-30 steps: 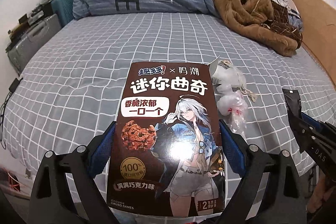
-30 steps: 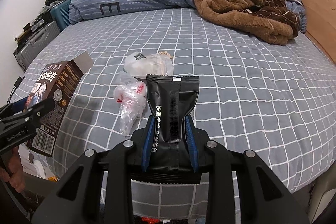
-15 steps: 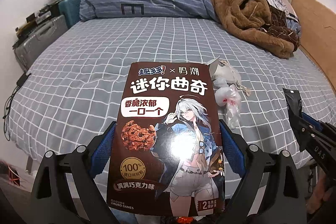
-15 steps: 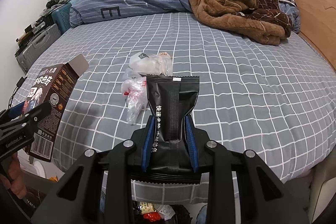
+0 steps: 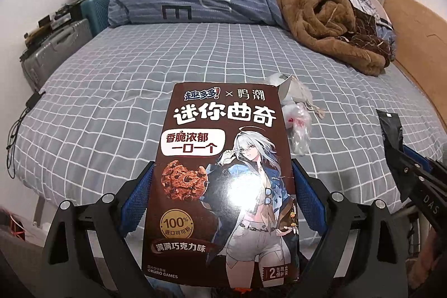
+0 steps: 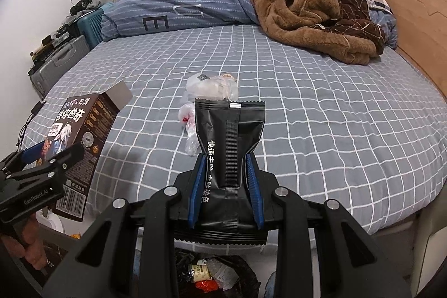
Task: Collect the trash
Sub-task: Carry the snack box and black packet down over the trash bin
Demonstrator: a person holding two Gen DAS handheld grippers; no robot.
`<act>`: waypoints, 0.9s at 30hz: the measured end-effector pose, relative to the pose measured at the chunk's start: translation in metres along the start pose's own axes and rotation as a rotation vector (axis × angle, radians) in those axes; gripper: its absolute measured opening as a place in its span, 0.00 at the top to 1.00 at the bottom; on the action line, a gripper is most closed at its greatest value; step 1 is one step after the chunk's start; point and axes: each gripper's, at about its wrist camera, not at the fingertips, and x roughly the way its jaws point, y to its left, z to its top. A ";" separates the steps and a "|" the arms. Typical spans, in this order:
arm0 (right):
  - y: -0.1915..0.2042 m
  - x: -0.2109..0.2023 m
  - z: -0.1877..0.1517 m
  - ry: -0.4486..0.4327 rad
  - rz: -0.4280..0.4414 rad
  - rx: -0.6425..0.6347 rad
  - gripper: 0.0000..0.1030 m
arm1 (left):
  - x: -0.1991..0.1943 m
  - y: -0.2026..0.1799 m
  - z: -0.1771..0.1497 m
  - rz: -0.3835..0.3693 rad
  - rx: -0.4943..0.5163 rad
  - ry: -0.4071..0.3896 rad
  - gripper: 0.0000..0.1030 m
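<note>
My left gripper [image 5: 220,194] is shut on a brown cookie box [image 5: 223,175] with an anime figure, held upright off the bed's near edge; the box also shows in the right wrist view [image 6: 81,141]. My right gripper [image 6: 226,186] is shut on a black snack wrapper [image 6: 229,141], which also shows in the left wrist view [image 5: 391,130]. Crumpled clear plastic bags [image 6: 209,91] lie on the grey checked bed [image 6: 307,116], beyond both grippers. A black trash bag with rubbish [image 6: 218,275] sits below the right gripper.
A brown fleece blanket [image 6: 313,13] and a blue striped duvet [image 6: 178,4] lie at the bed's far end. Suitcases [image 5: 58,46] stand left of the bed. A wooden headboard [image 6: 413,13] runs along the right.
Both grippers have pulled back from the bed with their items. The bed's near edge and the trash bag below have come into view.
</note>
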 end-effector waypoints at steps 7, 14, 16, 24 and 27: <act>0.002 -0.010 -0.011 0.002 0.005 -0.001 0.73 | -0.013 -0.003 -0.011 -0.013 -0.006 -0.005 0.14; 0.003 -0.022 -0.023 0.001 0.012 0.009 0.72 | -0.025 -0.008 -0.025 -0.022 0.002 -0.008 0.14; 0.004 -0.024 -0.026 0.003 0.014 0.010 0.72 | -0.028 -0.009 -0.029 -0.029 0.000 -0.009 0.14; 0.008 -0.033 -0.045 0.015 0.016 0.007 0.72 | -0.033 -0.019 -0.051 -0.044 0.027 0.008 0.14; 0.008 -0.036 -0.053 0.023 0.021 0.012 0.72 | -0.035 -0.019 -0.057 -0.044 0.023 0.014 0.14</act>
